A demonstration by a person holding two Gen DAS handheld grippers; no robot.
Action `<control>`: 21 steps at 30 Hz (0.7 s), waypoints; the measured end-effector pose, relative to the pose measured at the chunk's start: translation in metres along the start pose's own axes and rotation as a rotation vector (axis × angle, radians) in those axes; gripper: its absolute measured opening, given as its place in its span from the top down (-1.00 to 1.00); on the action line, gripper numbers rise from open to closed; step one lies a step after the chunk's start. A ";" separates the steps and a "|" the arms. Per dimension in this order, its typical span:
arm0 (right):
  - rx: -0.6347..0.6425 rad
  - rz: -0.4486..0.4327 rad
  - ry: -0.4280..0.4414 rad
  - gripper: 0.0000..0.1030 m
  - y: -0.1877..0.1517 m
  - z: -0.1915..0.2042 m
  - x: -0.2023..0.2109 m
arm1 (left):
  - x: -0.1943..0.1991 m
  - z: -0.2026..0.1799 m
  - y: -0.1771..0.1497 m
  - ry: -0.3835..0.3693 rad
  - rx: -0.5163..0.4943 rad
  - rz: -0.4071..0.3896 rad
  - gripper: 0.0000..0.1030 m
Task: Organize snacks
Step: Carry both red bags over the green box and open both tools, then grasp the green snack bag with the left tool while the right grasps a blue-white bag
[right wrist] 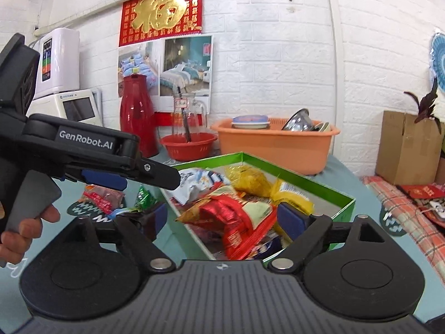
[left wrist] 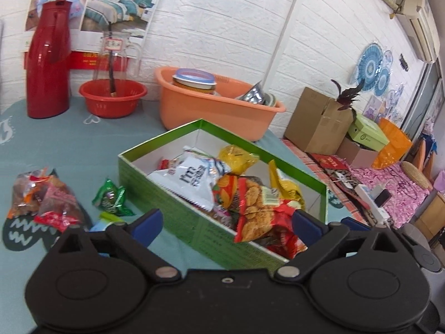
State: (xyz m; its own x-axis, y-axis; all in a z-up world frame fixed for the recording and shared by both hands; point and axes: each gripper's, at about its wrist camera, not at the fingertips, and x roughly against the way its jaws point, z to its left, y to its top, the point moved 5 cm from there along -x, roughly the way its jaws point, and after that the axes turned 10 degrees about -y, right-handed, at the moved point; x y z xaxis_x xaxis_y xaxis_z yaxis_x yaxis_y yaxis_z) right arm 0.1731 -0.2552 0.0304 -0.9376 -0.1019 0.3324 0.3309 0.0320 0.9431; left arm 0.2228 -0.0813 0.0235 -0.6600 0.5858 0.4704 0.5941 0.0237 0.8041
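Note:
A green box (left wrist: pixel 178 211) with a white inside stands on the teal table and holds several snack packets: a white one (left wrist: pixel 189 181), yellow ones (left wrist: pixel 239 158) and a red biscuit packet (left wrist: pixel 258 208). My left gripper (left wrist: pixel 226 222) is open, above the box's near wall, with the red packet lying between its fingers. My right gripper (right wrist: pixel 221 217) is open over the box (right wrist: pixel 342 206), a red packet (right wrist: pixel 239 220) loose between its fingers. Loose snacks lie left of the box: a green packet (left wrist: pixel 111 197) and red-brown packets (left wrist: pixel 44 200). The left gripper (right wrist: pixel 151 176) shows in the right wrist view.
Behind the box stand an orange tub (left wrist: pixel 217 108) with dishes, a small red basin (left wrist: pixel 112 97) with a glass jug, and a red thermos (left wrist: pixel 48 61). A cardboard box (left wrist: pixel 317 119) and clutter lie to the right on a pink-covered surface.

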 end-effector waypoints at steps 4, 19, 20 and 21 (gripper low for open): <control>0.000 0.031 0.056 -1.00 -0.002 0.015 0.003 | 0.012 0.014 -0.006 0.023 0.022 0.005 -1.00; 0.021 0.180 0.230 -1.00 -0.017 0.092 -0.014 | 0.071 0.134 0.003 0.155 0.232 -0.090 -1.00; -0.006 0.179 0.252 -1.00 -0.017 0.095 -0.016 | 0.070 0.140 0.005 0.155 0.237 -0.088 -1.00; -0.027 0.179 0.274 -1.00 -0.017 0.096 -0.019 | 0.068 0.144 0.006 0.152 0.236 -0.087 -1.00</control>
State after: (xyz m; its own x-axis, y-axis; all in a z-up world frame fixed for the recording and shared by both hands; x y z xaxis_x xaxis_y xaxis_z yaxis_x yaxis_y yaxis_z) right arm 0.1751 -0.1582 0.0082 -0.8018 -0.3613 0.4760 0.4938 0.0480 0.8683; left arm 0.2479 0.0756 0.0080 -0.7638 0.4455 0.4670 0.6111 0.2663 0.7454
